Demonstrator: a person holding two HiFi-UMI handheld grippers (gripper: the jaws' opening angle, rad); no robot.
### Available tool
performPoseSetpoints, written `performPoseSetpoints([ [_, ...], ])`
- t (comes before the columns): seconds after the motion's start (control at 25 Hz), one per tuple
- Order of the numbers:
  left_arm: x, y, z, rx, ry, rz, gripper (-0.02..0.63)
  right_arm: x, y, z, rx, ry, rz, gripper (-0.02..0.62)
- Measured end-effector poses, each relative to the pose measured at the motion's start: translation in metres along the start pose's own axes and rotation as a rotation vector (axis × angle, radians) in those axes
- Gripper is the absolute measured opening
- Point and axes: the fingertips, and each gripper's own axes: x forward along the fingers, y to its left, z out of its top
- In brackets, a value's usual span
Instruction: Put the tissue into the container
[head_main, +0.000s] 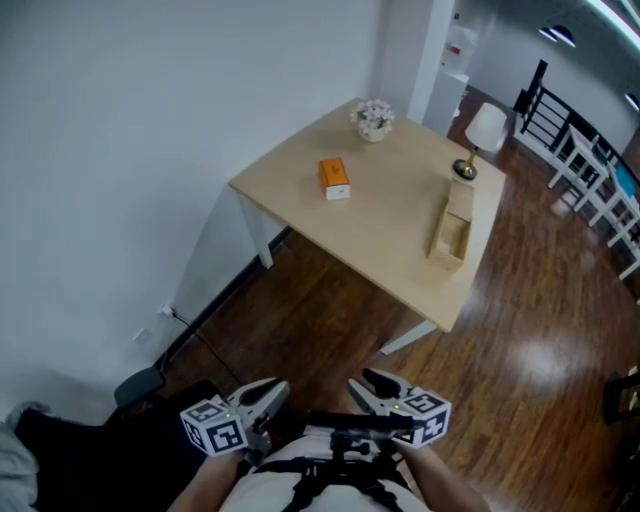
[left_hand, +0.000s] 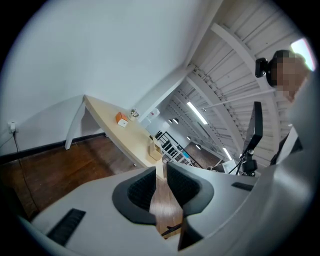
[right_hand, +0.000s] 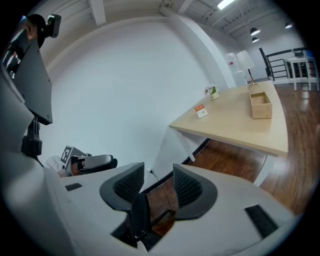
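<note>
the tissue is a small orange and white pack. it lies flat on the pale table, toward the far left side, and nothing is touching it. the container is a long open wooden box on the same table, at about 4 o'clock from the tissue and well apart from it, close to the right edge. a little pot of flowers sits at about 1 o'clock from the tissue, and a small lamp stands at 12 o'clock from the container. the brown floor lies between the table and the person. both tools are down at 6 o'clock in the head view, close to the person's body and far from the table. the left gripper has its fingers a small way apart with nothing in them. the right gripper has its fingers about half open, also with nothing in them. so it looks like the job has not really begun: this is the walking-up part. next, the person likely needs to come close to the table, reach one tool to the tissue, open it wide enough to fit around the pack, and pinch it.
</note>
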Motion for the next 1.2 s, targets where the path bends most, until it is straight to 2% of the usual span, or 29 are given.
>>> performPoseSetpoints([
  [0.48,-0.026,0.040,0.028,-0.018,0.005,0.021,0.067,0.032,0.000,0.016,0.002,0.010,-0.084,0.169],
  [0.88,-0.040,0.063,0.045,-0.018,-0.006,0.016,0.067,0.058,0.023,0.035,-0.017,-0.004,-0.075,0.169],
  [1.2,-0.036,0.069,0.053,-0.014,-0.005,0.031,0.067,0.069,0.012,0.045,-0.006,-0.017,-0.070,0.169],
])
